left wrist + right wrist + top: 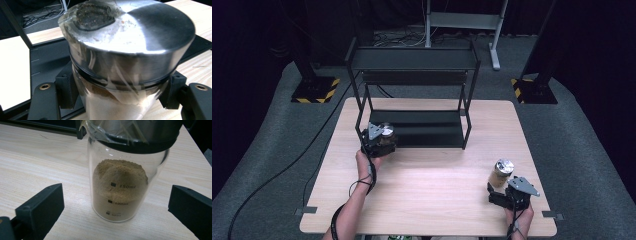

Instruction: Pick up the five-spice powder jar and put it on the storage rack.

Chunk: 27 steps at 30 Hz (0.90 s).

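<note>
Two jars (386,132) (503,172) before the rack (412,90)

Glass jar (125,182) — volume marks "150ml" and "100ml"; lowest mark blurred.

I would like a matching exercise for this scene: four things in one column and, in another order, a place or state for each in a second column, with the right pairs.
Things:
1. left gripper
2. right gripper
3. black shelf rack
4. jar with beige powder

Places or states:
a. stands at the far side of the table
b. jaws open, on either side of a jar without touching it
c. stands upright on the wood near the right front corner
d. jaws shut on a jar with a metal lid

Pairs: 1-d, 2-b, 3-a, 4-c
</note>
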Each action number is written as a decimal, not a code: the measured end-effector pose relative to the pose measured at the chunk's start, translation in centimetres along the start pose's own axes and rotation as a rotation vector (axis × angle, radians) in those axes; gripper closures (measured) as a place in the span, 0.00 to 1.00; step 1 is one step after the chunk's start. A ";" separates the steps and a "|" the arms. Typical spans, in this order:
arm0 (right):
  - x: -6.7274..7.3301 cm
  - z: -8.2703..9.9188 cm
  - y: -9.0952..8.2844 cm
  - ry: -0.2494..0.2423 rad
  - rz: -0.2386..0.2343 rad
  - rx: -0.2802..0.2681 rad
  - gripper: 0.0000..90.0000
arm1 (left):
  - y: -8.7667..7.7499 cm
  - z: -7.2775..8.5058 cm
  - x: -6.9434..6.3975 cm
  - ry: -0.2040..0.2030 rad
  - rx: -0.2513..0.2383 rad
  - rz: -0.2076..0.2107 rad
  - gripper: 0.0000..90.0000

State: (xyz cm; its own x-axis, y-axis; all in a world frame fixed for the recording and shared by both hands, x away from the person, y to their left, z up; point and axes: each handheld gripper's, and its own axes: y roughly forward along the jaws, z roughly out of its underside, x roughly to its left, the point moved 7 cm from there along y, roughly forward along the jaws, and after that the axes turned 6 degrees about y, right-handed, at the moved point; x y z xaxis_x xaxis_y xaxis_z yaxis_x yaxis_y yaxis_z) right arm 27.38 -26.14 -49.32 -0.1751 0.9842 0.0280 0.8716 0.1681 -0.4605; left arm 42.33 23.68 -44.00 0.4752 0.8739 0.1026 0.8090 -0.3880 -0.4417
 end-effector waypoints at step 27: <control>0.0 0.0 0.0 -0.002 -0.002 0.002 0.00 | 2.1 -1.4 0.4 0.008 0.022 -0.009 0.35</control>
State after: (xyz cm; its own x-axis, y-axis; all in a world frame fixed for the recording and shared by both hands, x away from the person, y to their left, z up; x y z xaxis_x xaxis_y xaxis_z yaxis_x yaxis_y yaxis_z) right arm 27.40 -26.13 -49.31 -0.1775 0.9838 0.0268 0.8702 0.1696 -0.4625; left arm 44.69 22.80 -43.68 0.4705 0.8750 0.1139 0.8054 -0.3731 -0.4605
